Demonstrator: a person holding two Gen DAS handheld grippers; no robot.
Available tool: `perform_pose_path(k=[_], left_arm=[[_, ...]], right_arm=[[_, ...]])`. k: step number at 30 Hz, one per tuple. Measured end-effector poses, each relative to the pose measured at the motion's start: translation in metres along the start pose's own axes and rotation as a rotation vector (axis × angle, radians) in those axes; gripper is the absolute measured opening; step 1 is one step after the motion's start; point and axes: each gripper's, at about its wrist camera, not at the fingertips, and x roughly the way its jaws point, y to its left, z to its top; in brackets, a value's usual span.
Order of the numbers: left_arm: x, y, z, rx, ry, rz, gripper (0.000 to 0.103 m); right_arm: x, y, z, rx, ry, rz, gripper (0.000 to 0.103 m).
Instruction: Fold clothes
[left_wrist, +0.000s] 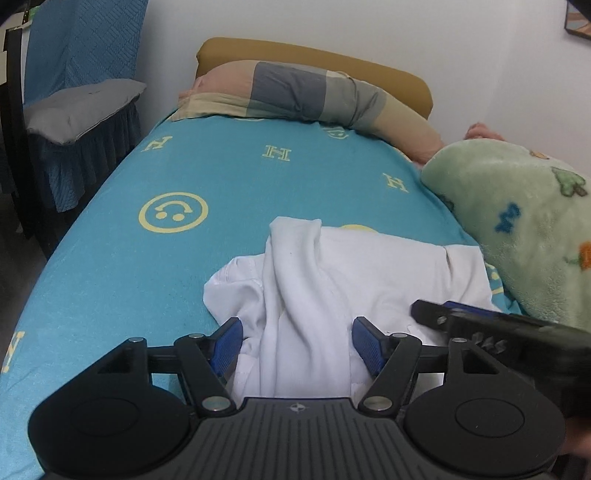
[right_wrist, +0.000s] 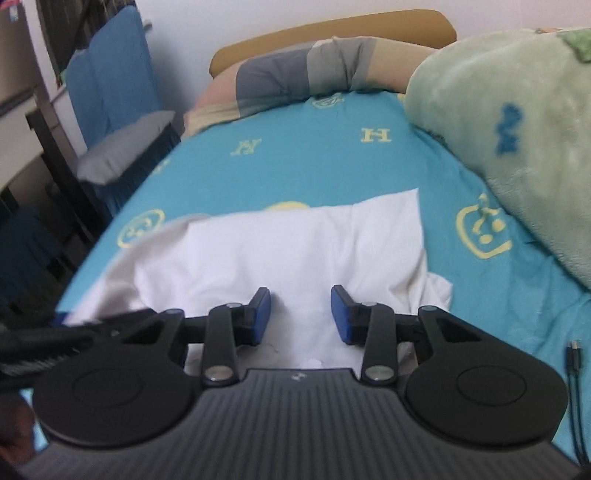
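Observation:
A white garment lies partly folded on the turquoise bed sheet, with one long strip of cloth laid over its middle. My left gripper is open, its blue pads on either side of that strip, just above the near edge. My right gripper is open and empty over the near part of the same garment. The right gripper also shows in the left wrist view, close to the right of the left one.
A green fleece blanket is heaped along the right side of the bed. A patchwork pillow lies at the headboard. A chair with a grey cushion stands left of the bed. A black cable lies on the sheet at right.

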Motion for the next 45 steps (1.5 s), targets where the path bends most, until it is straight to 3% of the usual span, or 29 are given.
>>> perform_pose_path(k=[7, 10, 15, 21, 25, 29, 32, 39, 42, 43, 45], left_arm=[[-0.036, -0.012, -0.001, 0.032, -0.033, -0.011, 0.068], [-0.057, -0.015, -0.010, 0.032, -0.034, 0.002, 0.074], [-0.060, -0.019, -0.028, 0.025, 0.047, 0.024, 0.075], [-0.065, -0.011, -0.034, -0.030, 0.076, 0.031, 0.075], [-0.090, 0.000, -0.037, -0.151, 0.065, -0.023, 0.078], [-0.114, 0.009, -0.043, -0.280, 0.034, -0.094, 0.084], [-0.107, 0.024, -0.050, -0.444, 0.088, -0.157, 0.086], [-0.054, 0.066, -0.077, -0.871, 0.214, -0.269, 0.084], [-0.034, 0.072, -0.085, -0.988, 0.222, -0.303, 0.074], [-0.032, 0.070, -0.083, -0.990, 0.206, -0.310, 0.075], [-0.031, 0.066, -0.078, -0.977, 0.165, -0.324, 0.066]], right_arm=[[-0.036, 0.008, 0.009, 0.024, 0.005, 0.028, 0.040], [-0.063, 0.012, 0.002, 0.023, 0.047, 0.046, 0.040], [-0.086, 0.025, -0.020, -0.049, 0.109, 0.004, 0.038], [-0.084, 0.017, -0.020, 0.050, 0.143, 0.020, 0.039], [-0.103, 0.015, -0.014, 0.104, 0.127, 0.031, 0.040], [-0.125, 0.018, -0.014, 0.131, 0.104, 0.050, 0.071], [-0.139, 0.020, -0.014, 0.145, 0.088, 0.056, 0.080], [-0.135, 0.018, -0.015, 0.145, 0.099, 0.026, 0.080], [-0.132, 0.019, -0.014, 0.144, 0.106, 0.028, 0.080], [-0.132, 0.020, -0.014, 0.143, 0.107, 0.029, 0.080], [-0.131, 0.020, -0.014, 0.142, 0.108, 0.028, 0.080]])
